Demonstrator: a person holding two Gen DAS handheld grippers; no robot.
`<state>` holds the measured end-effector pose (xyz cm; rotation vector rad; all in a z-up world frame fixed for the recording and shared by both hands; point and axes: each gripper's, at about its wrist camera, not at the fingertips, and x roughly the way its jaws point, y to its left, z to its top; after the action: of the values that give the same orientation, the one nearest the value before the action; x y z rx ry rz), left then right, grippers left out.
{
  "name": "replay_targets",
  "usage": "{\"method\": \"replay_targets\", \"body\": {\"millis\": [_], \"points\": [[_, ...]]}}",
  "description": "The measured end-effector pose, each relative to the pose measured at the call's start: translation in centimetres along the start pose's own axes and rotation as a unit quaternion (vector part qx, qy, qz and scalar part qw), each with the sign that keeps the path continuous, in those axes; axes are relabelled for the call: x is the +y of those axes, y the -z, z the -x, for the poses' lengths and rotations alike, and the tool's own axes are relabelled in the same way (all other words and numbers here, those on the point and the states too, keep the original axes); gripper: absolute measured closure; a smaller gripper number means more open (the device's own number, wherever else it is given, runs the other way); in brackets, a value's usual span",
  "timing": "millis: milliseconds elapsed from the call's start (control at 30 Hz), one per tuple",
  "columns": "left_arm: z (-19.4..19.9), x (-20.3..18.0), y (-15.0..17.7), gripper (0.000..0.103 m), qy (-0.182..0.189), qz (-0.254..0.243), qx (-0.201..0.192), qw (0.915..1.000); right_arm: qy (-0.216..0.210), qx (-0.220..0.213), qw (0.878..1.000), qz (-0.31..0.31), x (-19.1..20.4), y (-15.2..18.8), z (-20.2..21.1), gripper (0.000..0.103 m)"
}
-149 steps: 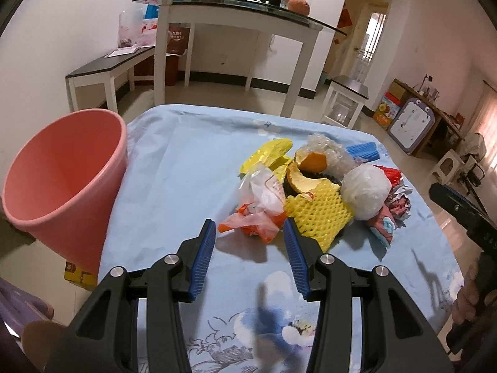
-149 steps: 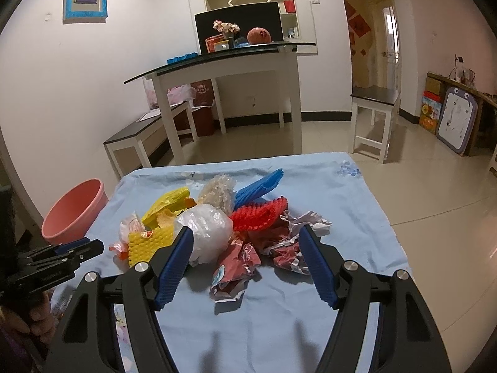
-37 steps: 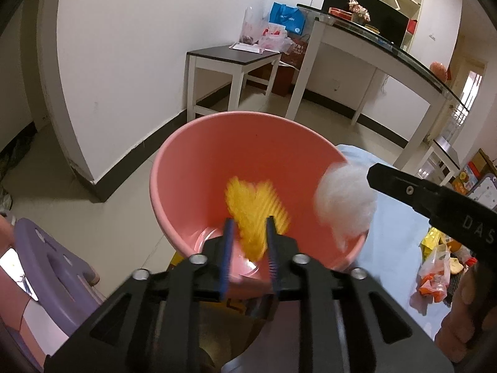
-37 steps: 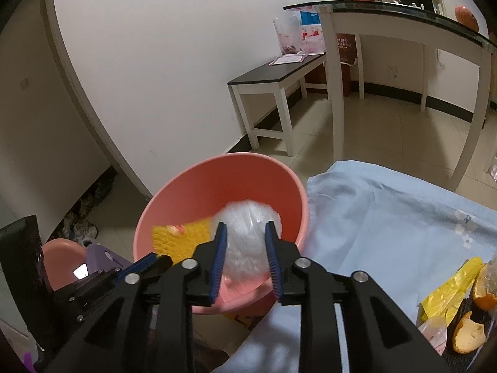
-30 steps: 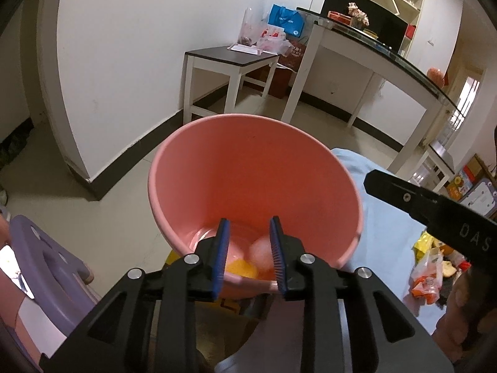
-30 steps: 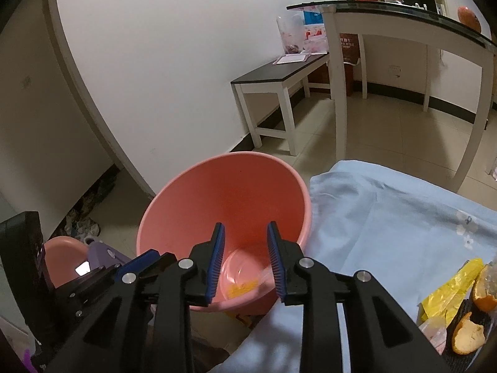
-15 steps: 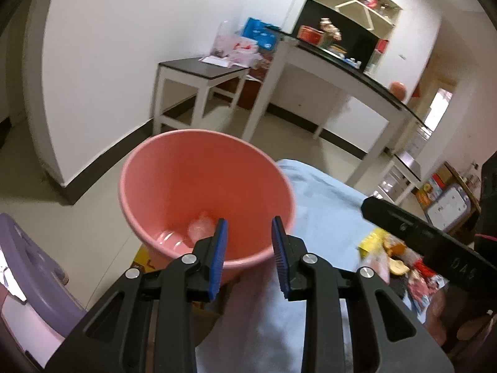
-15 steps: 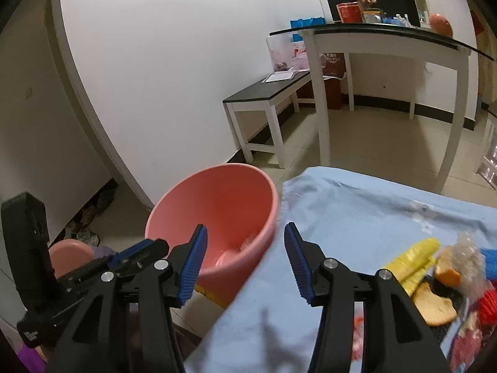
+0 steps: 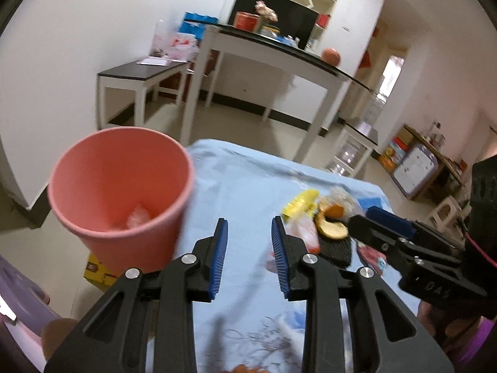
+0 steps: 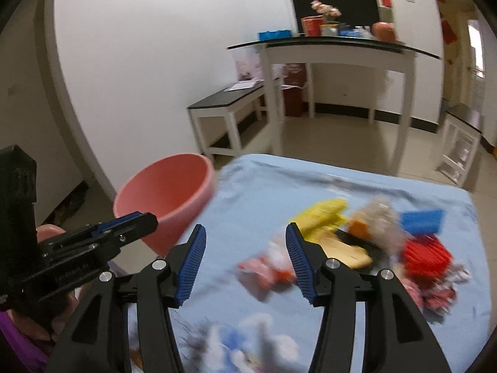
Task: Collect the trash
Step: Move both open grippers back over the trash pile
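Both grippers, left (image 9: 249, 236) and right (image 10: 245, 245), jaws open and empty, over bare blue worktop (image 9: 242, 186) between pink bin (image 9: 121, 186) at left edge and trash pile (image 10: 357, 242) right

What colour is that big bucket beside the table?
The bucket is salmon pink, plain inside and out. The left wrist view shows it best.

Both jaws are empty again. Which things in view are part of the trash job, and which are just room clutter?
Job:
pink bin
white bag inside it
yellow wrapper
orange peel
red-and-white bag
blue piece
red foam net

Clutter:
glass-topped table
dark bench
yellow box under the bin
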<state>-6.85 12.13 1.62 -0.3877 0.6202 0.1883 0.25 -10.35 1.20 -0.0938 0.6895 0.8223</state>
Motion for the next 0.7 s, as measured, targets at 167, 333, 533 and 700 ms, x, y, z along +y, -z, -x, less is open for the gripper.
{"method": "replay_targets", "body": {"millis": [167, 333, 533, 700], "points": [[-1.7, -2.3, 0.9, 0.074, 0.012, -0.022, 0.024, 0.9994, 0.041, 0.000, 0.999, -0.028, -3.6, 2.1, 2.0, 0.050], [-3.6, -3.9, 1.7, 0.074, 0.022, -0.034, 0.051, 0.9979, 0.078, 0.004, 0.995, -0.060, -7.3, 4.2, 3.1, 0.049], [-6.0, -5.4, 1.7, 0.074, 0.027, -0.038, 0.074, 0.9962, 0.093, 0.016, 0.991, -0.098, -10.5, 6.1, 3.2, 0.049], [-8.2, -6.8, 1.3, 0.074, 0.016, -0.051, 0.084, 0.9951, 0.095, 0.020, 0.989, -0.109, -11.4, 6.7, 3.0, 0.049]]}}
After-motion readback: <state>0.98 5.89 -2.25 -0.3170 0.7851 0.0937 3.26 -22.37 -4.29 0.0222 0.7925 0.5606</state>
